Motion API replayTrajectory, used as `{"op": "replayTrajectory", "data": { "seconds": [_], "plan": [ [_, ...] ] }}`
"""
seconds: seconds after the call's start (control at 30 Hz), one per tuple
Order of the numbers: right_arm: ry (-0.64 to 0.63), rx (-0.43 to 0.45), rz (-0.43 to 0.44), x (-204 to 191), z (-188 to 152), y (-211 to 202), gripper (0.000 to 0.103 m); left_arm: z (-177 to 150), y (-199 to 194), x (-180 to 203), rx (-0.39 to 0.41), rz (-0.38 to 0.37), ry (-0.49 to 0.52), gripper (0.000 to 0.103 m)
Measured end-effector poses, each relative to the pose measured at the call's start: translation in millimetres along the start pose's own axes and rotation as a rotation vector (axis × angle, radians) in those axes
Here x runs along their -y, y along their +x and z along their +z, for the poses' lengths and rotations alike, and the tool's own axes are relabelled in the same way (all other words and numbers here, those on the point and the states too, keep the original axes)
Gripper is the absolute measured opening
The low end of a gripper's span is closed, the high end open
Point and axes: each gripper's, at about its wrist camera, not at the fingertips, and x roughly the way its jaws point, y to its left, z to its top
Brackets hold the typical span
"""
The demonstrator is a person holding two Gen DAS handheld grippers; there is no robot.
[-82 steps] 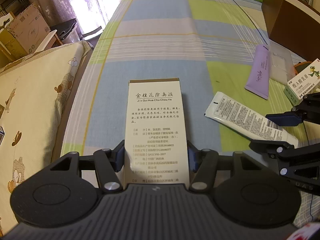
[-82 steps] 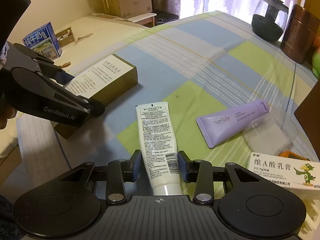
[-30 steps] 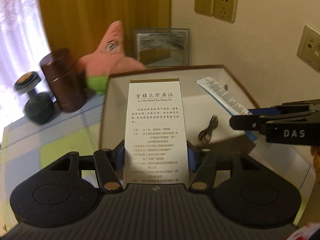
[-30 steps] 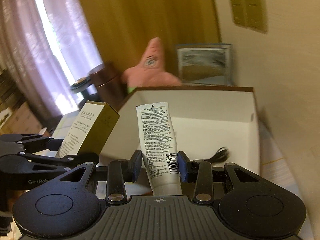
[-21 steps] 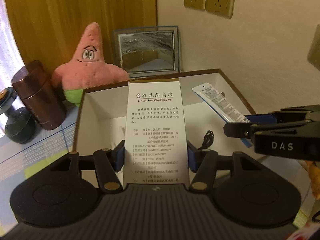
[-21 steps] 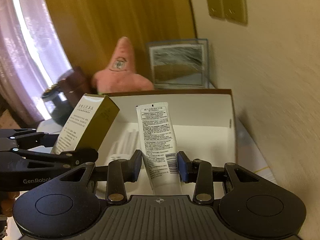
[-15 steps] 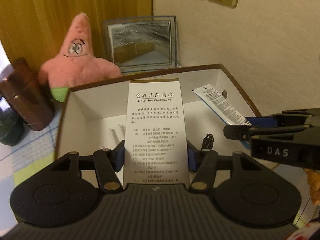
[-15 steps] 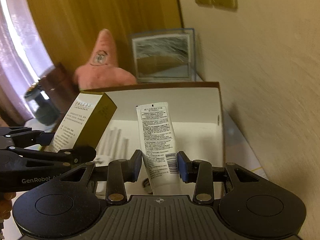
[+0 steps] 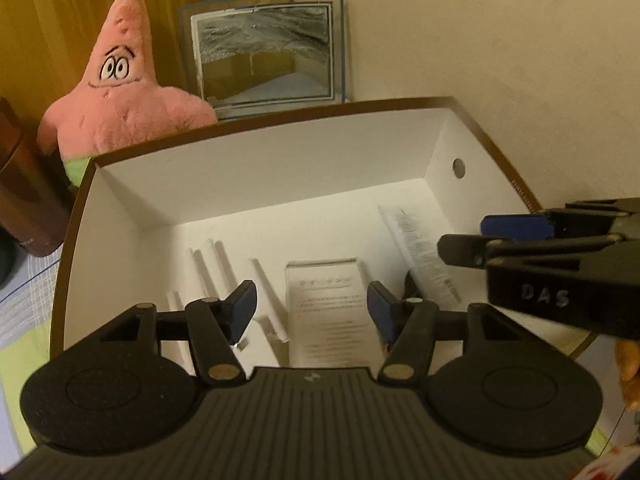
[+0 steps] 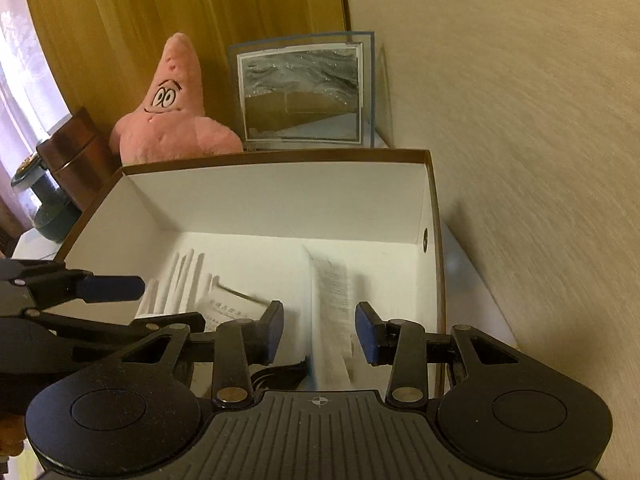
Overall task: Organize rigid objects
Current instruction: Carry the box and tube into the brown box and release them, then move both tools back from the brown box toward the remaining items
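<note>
Fingers of the left gripper, which half a second ago clamped the printed carton, have just been opening and now stand apart with it dropping between them, untouched, into the white-lined storage box. Likewise the right gripper has spread and let go its white tube, a long motion-blurred streak, probably still falling, so both deliveries look done.

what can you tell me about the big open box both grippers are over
The box is open-topped cardboard with a brown rim, white inside, and a small round hole in its right wall. It sits by the wall, in front of a pink plush and a framed picture. Inside lie a printed carton, a blurred white tube, white sticks and a black cable.
</note>
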Motion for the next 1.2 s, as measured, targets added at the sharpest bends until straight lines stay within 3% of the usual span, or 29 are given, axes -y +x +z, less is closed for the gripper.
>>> {"op": "replayTrajectory", "data": {
  "seconds": [0.17, 0.67, 1.2],
  "plan": [
    [0.004, 0.006, 0.014, -1.5, -3.6, -8.3, 0.048, -5.2, -7.0, -10.9, 0.002, -0.002, -0.021, 0.058],
    [0.050, 0.058, 0.071, -9.8, -22.2, -56.7, 0.059, -28.6, -66.8, -28.4, 0.083, -0.025, -0.074, 0.058],
    [0.052, 0.139, 0.134, -39.3, -46.4, -114.2, 0.064, -63.9, -140.0, -33.8, 0.180, -0.036, -0.118, 0.058]
  ]
}}
